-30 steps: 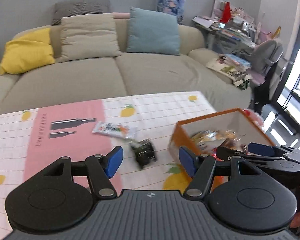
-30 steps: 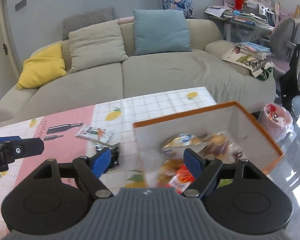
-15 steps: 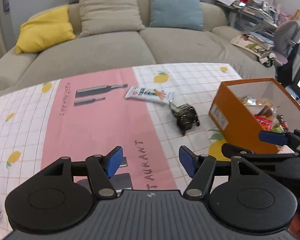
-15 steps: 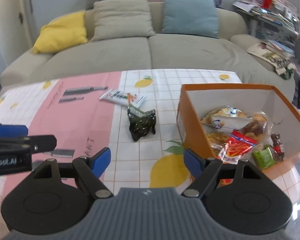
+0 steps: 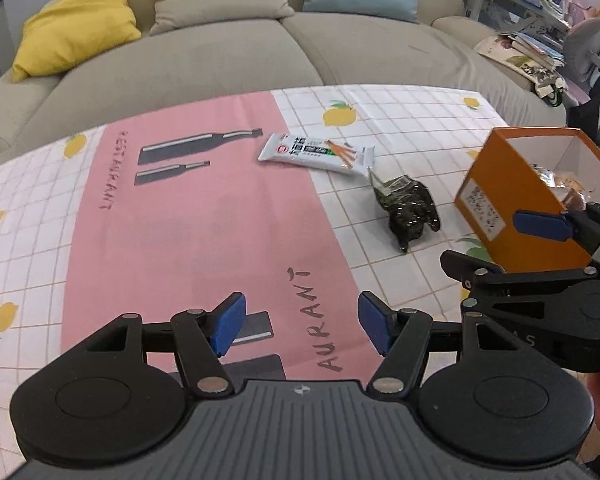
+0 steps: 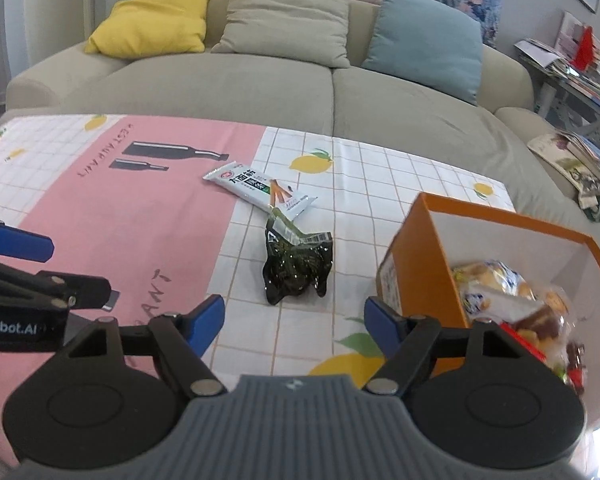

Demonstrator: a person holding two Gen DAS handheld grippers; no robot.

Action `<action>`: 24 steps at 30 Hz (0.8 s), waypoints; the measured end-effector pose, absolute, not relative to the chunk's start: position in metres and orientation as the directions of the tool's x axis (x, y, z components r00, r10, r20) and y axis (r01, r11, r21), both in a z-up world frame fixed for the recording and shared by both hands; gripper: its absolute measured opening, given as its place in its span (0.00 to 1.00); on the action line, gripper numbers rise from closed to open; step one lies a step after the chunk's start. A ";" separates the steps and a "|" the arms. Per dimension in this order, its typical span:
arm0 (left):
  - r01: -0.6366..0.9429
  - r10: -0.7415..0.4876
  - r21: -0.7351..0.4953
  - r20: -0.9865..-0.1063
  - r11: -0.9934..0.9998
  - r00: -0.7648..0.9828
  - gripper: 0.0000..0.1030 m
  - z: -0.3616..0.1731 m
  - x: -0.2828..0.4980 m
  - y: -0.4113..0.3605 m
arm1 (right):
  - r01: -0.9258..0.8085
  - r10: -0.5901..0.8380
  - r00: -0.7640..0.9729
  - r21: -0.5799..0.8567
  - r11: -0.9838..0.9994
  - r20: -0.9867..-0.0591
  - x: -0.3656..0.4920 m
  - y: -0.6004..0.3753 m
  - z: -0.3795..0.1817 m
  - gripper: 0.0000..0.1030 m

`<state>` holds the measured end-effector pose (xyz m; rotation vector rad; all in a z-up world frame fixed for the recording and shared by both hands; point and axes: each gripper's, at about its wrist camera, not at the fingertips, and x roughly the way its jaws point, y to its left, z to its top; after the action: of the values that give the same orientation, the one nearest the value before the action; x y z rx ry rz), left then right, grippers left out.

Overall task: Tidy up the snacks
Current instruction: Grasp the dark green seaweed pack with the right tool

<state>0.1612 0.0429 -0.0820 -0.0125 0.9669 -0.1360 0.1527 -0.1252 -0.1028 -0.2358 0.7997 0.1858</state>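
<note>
1. My left gripper (image 5: pixel 298 326) has its fingers spread with nothing between them, hovering over the pink band of the desk (image 5: pixel 204 240) cloth.
2. My right gripper (image 6: pixel 294 324) has its fingers apart and closing; only bare cloth shows between them.
3. In the left wrist view my right gripper (image 5: pixel 540 248) reaches in from the right, in front of the orange box (image 5: pixel 512 216); in the right wrist view my left gripper (image 6: pixel 28 268) enters from the left edge.
4. The dark snack packet (image 6: pixel 298 268) lies crumpled on the white checked cloth, just ahead of my right fingers and a little left of the box, touching neither.
5. The white snack bar (image 6: pixel 260 190) lies flat beyond it, its near end at the dark packet's torn top.
6. The orange box stands open at my right, with several wrapped snacks (image 6: pixel 512 300) inside.
7. Nothing lies between my right fingers and the dark packet.
8. Behind the desk stands a beige sofa (image 6: pixel 300 92) with yellow, beige and blue cushions.
</note>
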 end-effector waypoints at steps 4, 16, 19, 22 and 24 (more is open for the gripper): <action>0.106 -0.118 -0.072 -0.828 0.992 0.548 0.74 -0.094 0.175 0.049 | -0.279 0.073 0.668 -0.159 0.947 -0.741 0.173 -0.117 -0.118 0.72; 0.114 -0.123 -0.074 -0.842 0.991 0.525 0.74 -0.120 0.212 0.056 | -0.290 0.025 0.659 -0.223 0.930 -0.752 0.228 -0.104 -0.149 0.68; 0.116 -0.122 -0.072 -0.849 0.991 0.515 0.74 -0.123 0.217 0.056 | -0.268 0.050 0.620 -0.151 0.951 -0.783 0.240 -0.107 -0.155 0.68; 0.119 -0.120 -0.068 -0.852 0.991 0.510 0.74 -0.126 0.218 0.057 | -0.240 0.062 0.585 -0.100 0.966 -0.808 0.248 -0.108 -0.163 0.62; 0.120 -0.121 -0.069 -0.854 0.990 0.507 0.74 -0.127 0.219 0.058 | -0.234 0.060 0.579 -0.095 0.968 -0.813 0.252 -0.107 -0.167 0.60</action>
<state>0.2189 0.0581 -0.1269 -0.0011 1.0293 -0.1449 0.2518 -0.1065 -0.1667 -0.2001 0.9390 0.1732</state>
